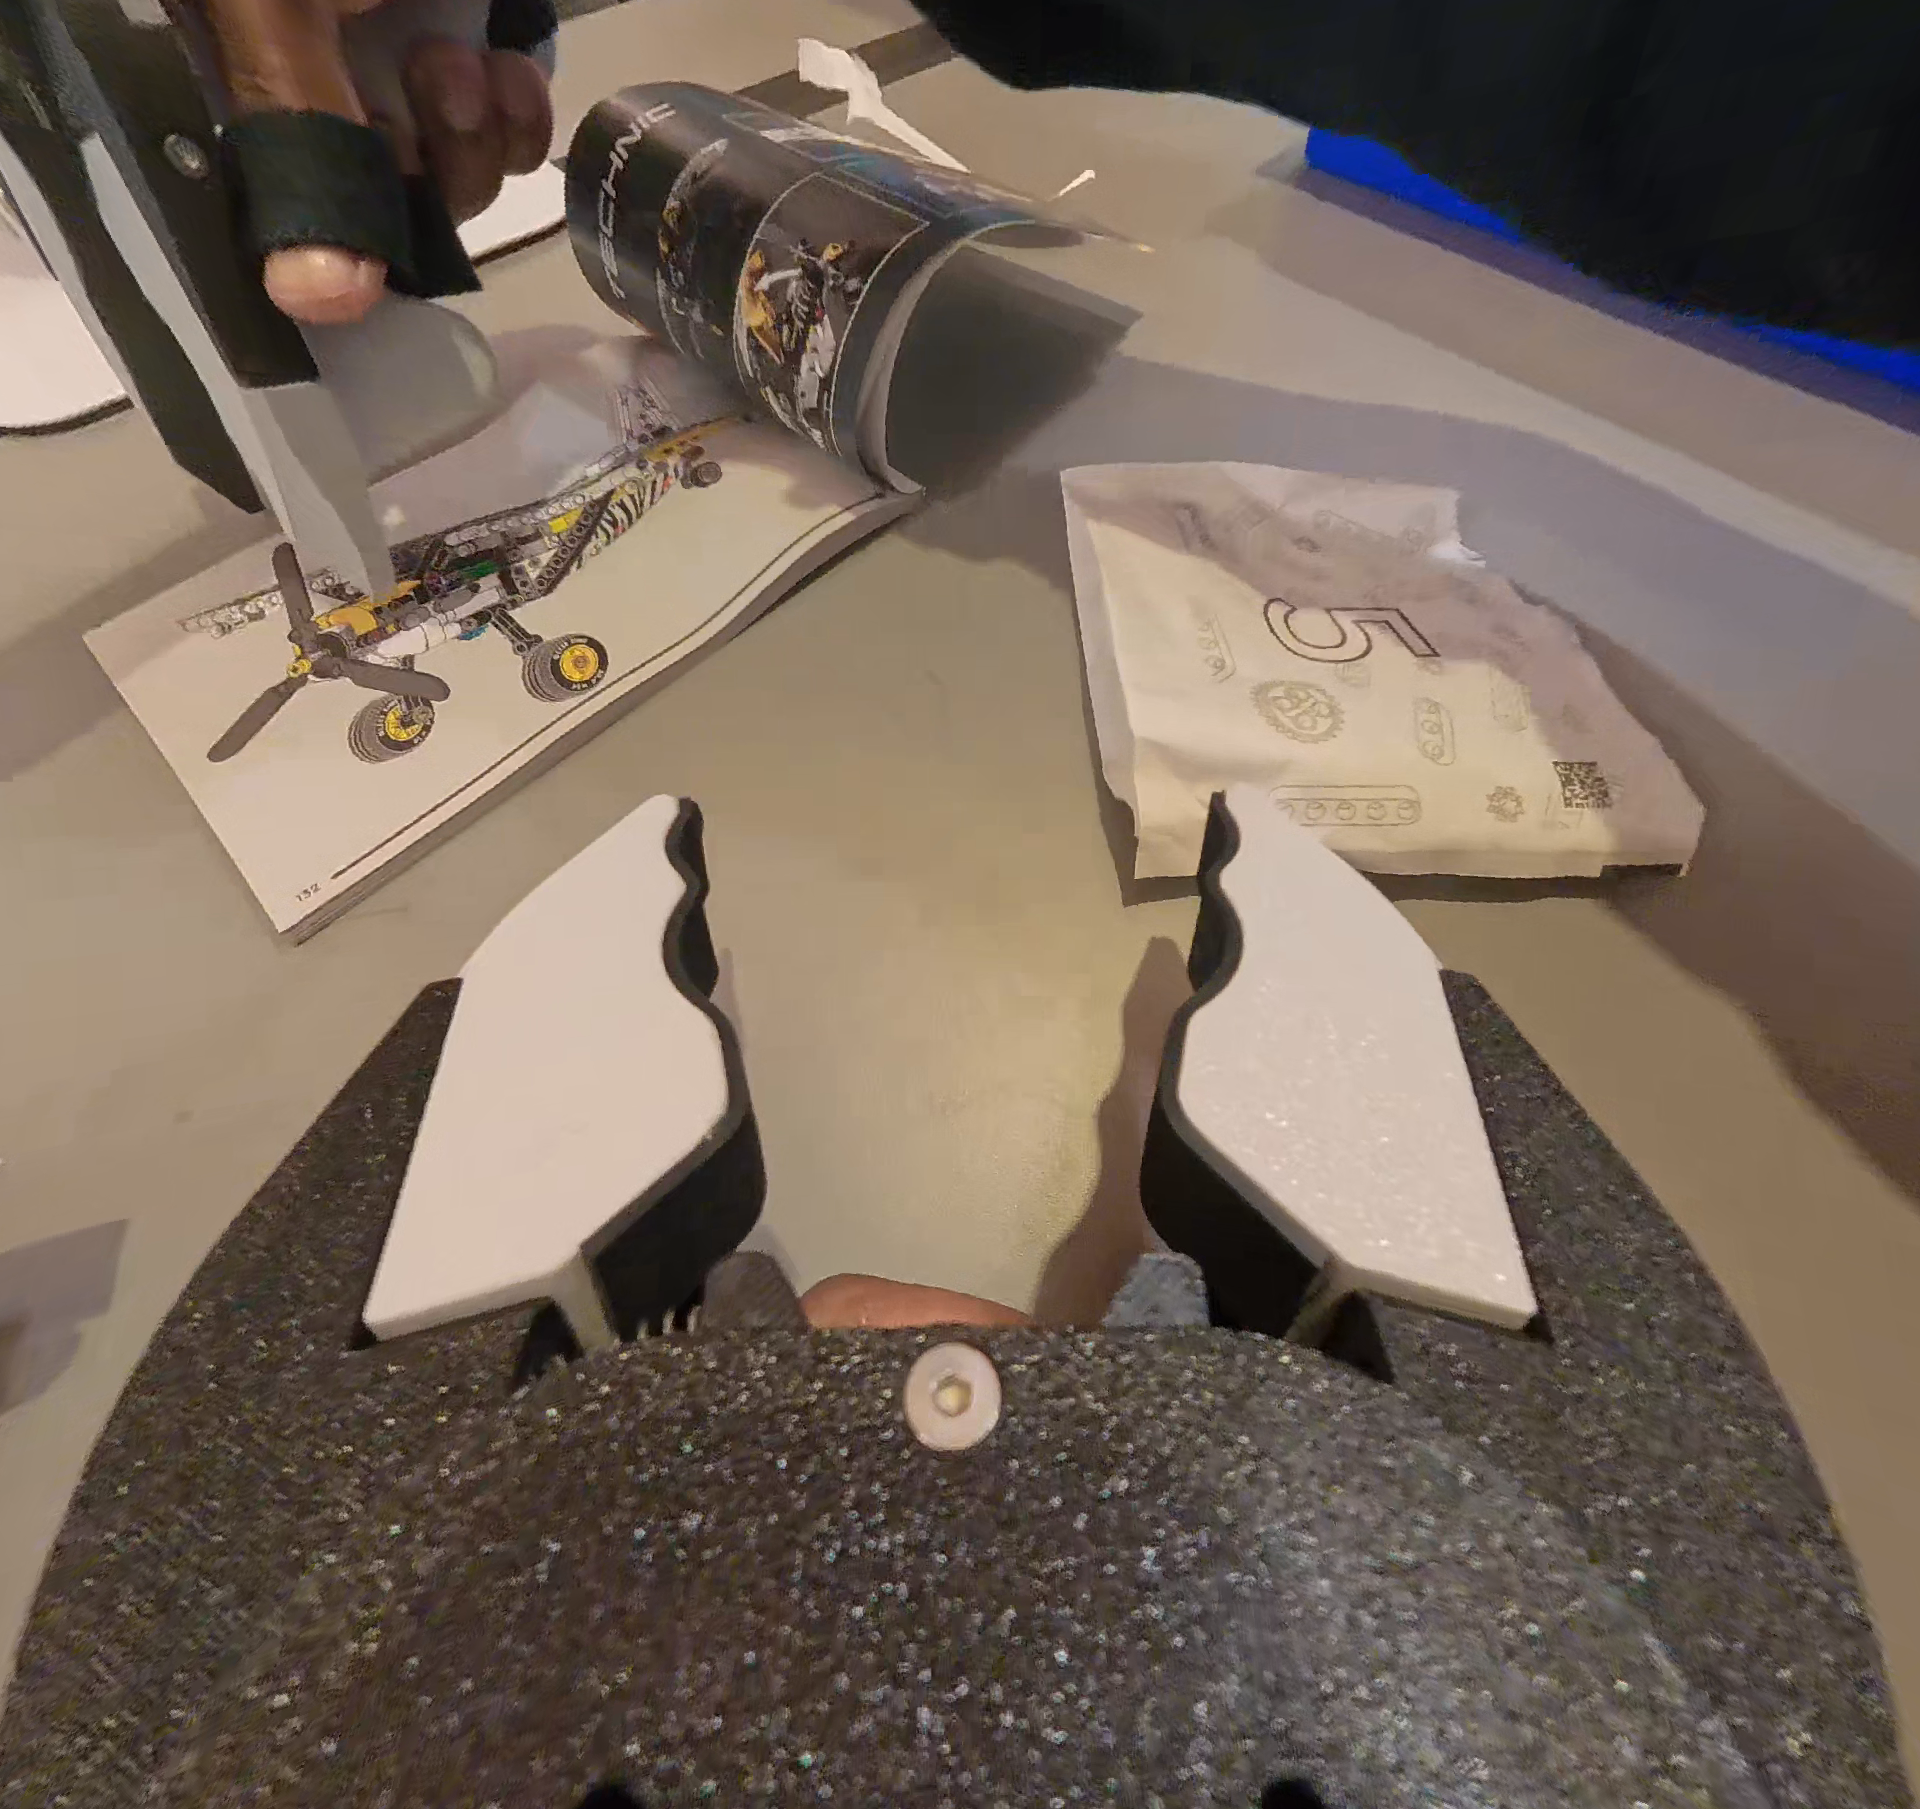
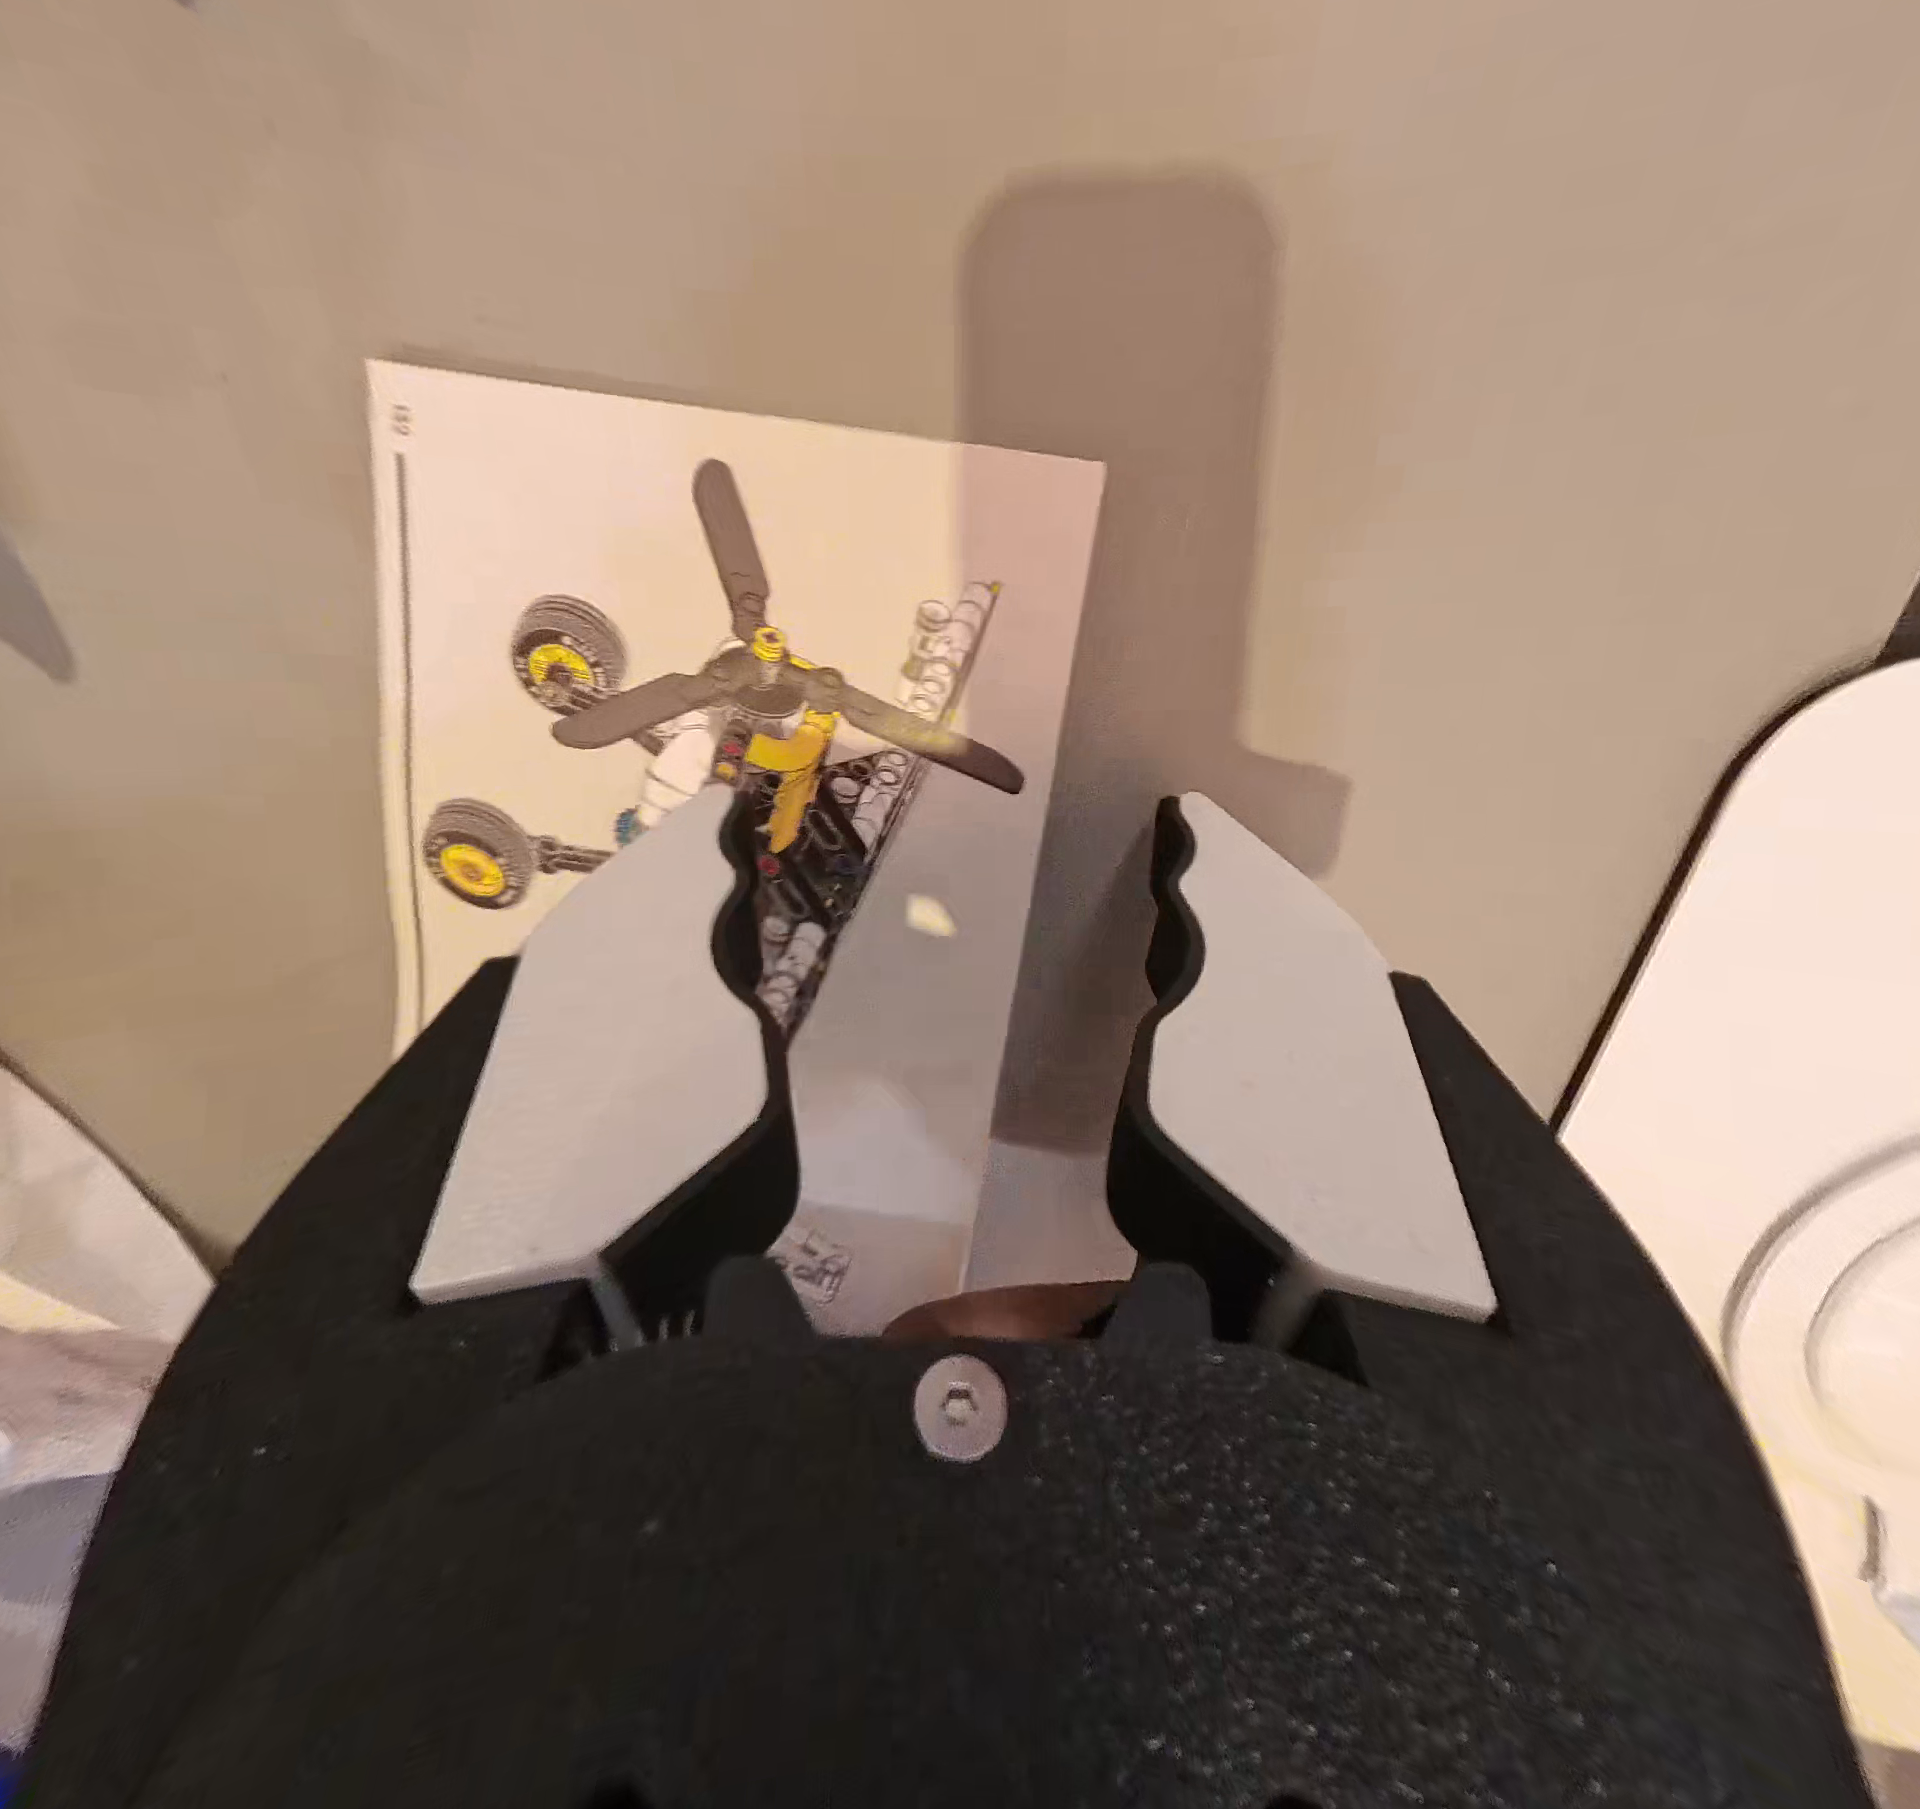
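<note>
1. One grey table [image 1: 914, 928] carries everything; a white rounded board [image 2: 1766, 1032] lies at the right gripper's outer side.
2. Open on the table lies an instruction booklet [image 1: 343, 772], its page showing a propeller plane [image 2: 769, 699]. Its dark cover [image 1: 748, 253] and a stack of pages curl up and over, unrestrained; in my judgement they could spring back flat or flop shut, because nothing pins them.
3. Just beside the booklet's spine end lies a crumpled white paper bag [image 1: 1351, 699], light enough to slide if nudged.
4. Left gripper [image 1: 951, 829] hovers with its tongs wide and nothing between them, over bare table between booklet and bag; its right fingertip overlaps the bag's near edge in view, so a careless sweep might drag it.
5. Right gripper [image 2: 945, 814] stands above the plane page, tongs wide, no pad pressing paper; one finger [image 1: 343, 512] reaches down to the page, whether touching I cannot tell.
</note>
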The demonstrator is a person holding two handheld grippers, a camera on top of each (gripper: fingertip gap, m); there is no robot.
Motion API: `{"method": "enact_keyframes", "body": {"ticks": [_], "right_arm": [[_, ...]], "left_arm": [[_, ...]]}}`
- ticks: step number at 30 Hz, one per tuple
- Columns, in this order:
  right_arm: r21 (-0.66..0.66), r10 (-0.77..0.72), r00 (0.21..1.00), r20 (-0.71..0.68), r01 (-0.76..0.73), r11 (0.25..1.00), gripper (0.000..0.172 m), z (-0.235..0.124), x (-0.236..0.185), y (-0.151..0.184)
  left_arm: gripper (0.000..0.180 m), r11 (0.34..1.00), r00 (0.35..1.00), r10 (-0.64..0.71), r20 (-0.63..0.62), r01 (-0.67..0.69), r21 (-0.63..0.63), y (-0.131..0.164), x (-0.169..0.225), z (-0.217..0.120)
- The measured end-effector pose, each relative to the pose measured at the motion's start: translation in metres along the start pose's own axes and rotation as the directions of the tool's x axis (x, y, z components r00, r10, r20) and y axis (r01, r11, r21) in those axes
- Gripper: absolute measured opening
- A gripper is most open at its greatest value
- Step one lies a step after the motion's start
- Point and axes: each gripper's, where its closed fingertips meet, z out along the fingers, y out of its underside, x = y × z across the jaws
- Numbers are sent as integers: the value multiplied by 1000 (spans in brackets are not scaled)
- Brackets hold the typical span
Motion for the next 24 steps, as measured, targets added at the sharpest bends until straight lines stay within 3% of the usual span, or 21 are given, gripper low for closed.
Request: {"method": "enact_keyframes", "body": {"ticks": [11,18,24], "right_arm": [[-4,-100,994,50,101,995,65,-3,-21,3],[21,-133,991,-14,133,991,60,-15,-28,1],[50,-205,972,-118,212,976,43,-22,-25,1]], "left_arm": [[88,998,998,-55,-10,55,-26,2,-5,4],[88,998,998,-57,-1,57,-23,2,-7,4],[88,998,998,-57,2,57,-10,1,-7,3]]}}
